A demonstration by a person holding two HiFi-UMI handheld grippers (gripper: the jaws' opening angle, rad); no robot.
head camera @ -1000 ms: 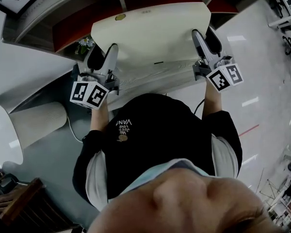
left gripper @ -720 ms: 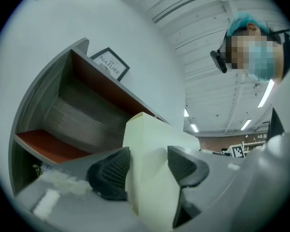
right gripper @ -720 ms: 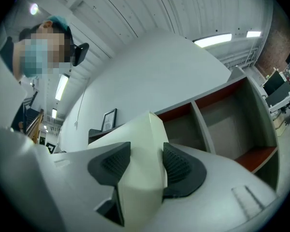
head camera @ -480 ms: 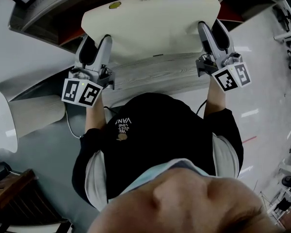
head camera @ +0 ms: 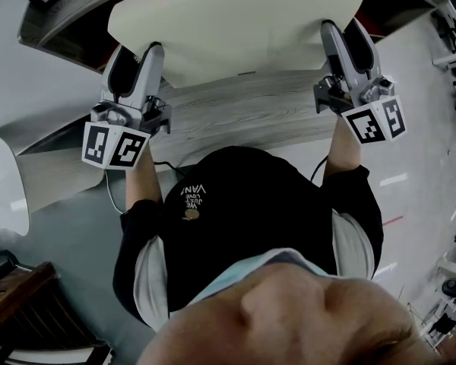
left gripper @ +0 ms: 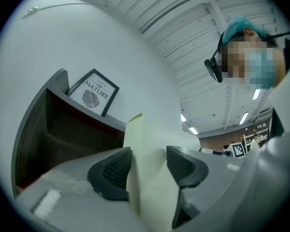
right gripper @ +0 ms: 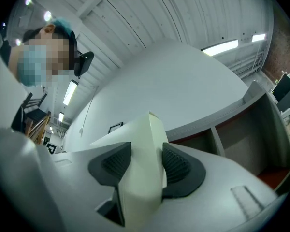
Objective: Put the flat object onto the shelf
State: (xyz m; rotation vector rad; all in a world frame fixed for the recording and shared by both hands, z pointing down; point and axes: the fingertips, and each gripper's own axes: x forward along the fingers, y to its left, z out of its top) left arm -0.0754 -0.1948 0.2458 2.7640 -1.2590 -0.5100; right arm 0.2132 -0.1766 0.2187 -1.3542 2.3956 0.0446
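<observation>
A wide, cream-coloured flat object (head camera: 235, 21) is held up level between both grippers, in front of the grey shelf (head camera: 57, 29) with its dark red inside. My left gripper (head camera: 133, 55) is shut on the object's left near edge. My right gripper (head camera: 346, 33) is shut on its right near edge. In the left gripper view the cream edge (left gripper: 142, 144) sits squeezed between the two dark pads of the left gripper (left gripper: 147, 166). The right gripper view shows the same: the cream edge (right gripper: 145, 134) is pressed inside the right gripper (right gripper: 146, 166).
A grey wood-grain surface (head camera: 243, 116) runs below the object. A framed leaf print (left gripper: 93, 92) stands on top of the shelf (left gripper: 53, 124). Open shelf compartments (right gripper: 241, 124) show at the right. A white lampshade (head camera: 4, 196) and a wooden chair (head camera: 30, 318) stand at the left.
Both grippers have carried the flat object farther away from the person's body and toward the shelf. The left gripper has also drifted left. Both grips have held.
</observation>
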